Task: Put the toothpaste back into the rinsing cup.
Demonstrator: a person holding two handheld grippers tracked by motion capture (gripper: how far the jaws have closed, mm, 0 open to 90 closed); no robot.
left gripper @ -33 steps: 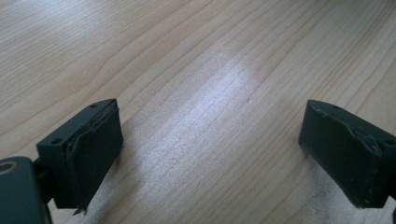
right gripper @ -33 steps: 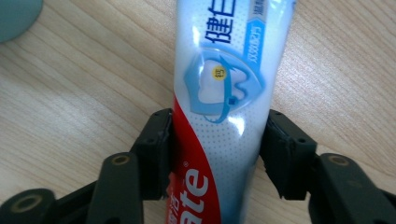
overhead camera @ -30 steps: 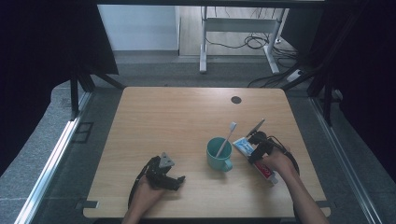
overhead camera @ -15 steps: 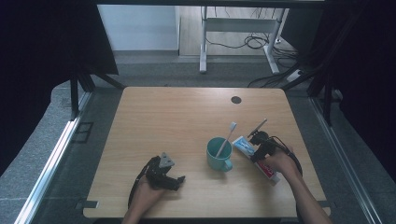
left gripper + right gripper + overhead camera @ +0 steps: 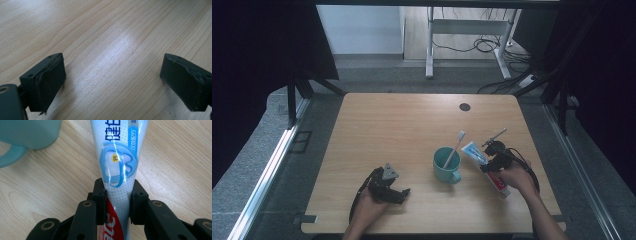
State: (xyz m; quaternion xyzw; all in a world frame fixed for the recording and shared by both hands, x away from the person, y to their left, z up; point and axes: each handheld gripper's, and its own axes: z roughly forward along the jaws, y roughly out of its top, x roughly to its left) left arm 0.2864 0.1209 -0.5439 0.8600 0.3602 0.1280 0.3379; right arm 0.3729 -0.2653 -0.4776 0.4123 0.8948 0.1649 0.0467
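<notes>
two tongs low: left tongs apart, right tongs clamped on toothpaste tube.

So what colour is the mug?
Teal mug, best in the high view.

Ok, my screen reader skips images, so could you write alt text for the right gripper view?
The right gripper is clamped on a blue-and-white toothpaste tube lying on a wooden table. A teal mug sits at upper left.
</notes>
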